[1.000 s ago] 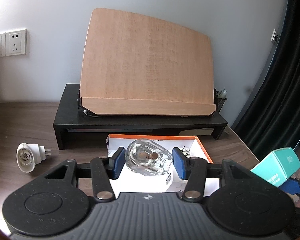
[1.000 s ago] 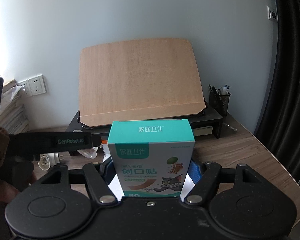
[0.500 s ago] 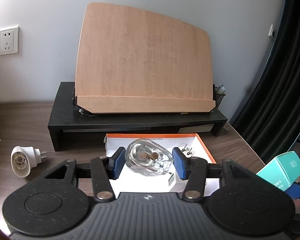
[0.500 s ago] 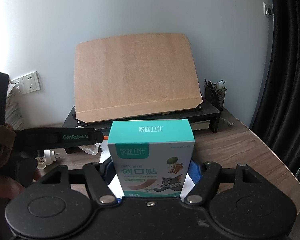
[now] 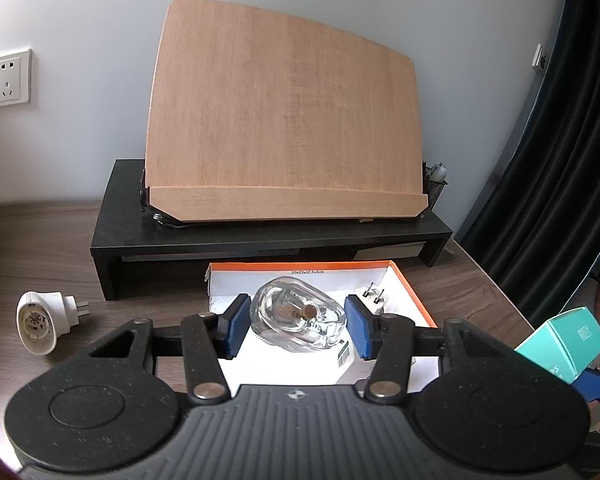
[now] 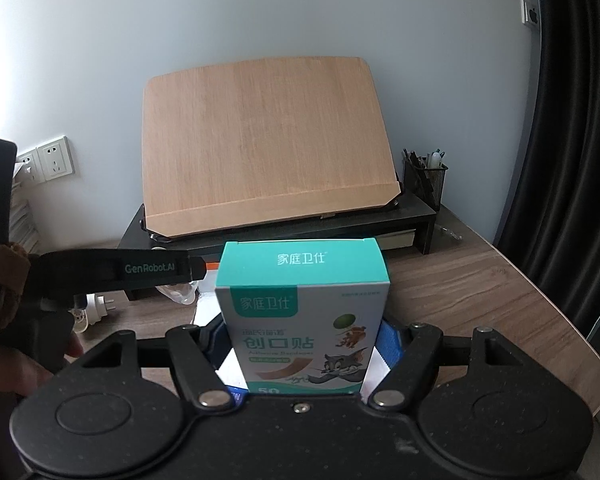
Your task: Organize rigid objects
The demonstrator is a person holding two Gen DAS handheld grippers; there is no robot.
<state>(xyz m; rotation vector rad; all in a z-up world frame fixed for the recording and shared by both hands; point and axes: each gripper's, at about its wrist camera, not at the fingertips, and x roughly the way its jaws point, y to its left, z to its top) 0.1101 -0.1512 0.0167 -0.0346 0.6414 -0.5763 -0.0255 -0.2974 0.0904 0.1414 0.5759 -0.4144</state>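
My left gripper (image 5: 298, 326) is shut on a clear glass bottle (image 5: 298, 324) and holds it over the orange-rimmed white box (image 5: 414, 300) on the wooden desk. A plug (image 5: 374, 294) lies in the box's far right corner. My right gripper (image 6: 302, 348) is shut on a teal and white plaster box (image 6: 302, 312), held upright above the desk; it also shows at the right edge of the left wrist view (image 5: 562, 346). A white plug adapter (image 5: 44, 322) lies on the desk to the left.
A black monitor riser (image 5: 260, 236) stands behind the box with a tilted wooden board (image 5: 284, 120) on it. A mesh pen holder (image 6: 424, 182) stands at the riser's right end. Wall sockets (image 5: 10, 78) are at the left, a dark curtain (image 5: 560, 140) at the right.
The left gripper with the bottle has shifted a little to the right over the box. The right gripper with the plaster box has risen slightly. Both grips are unchanged.
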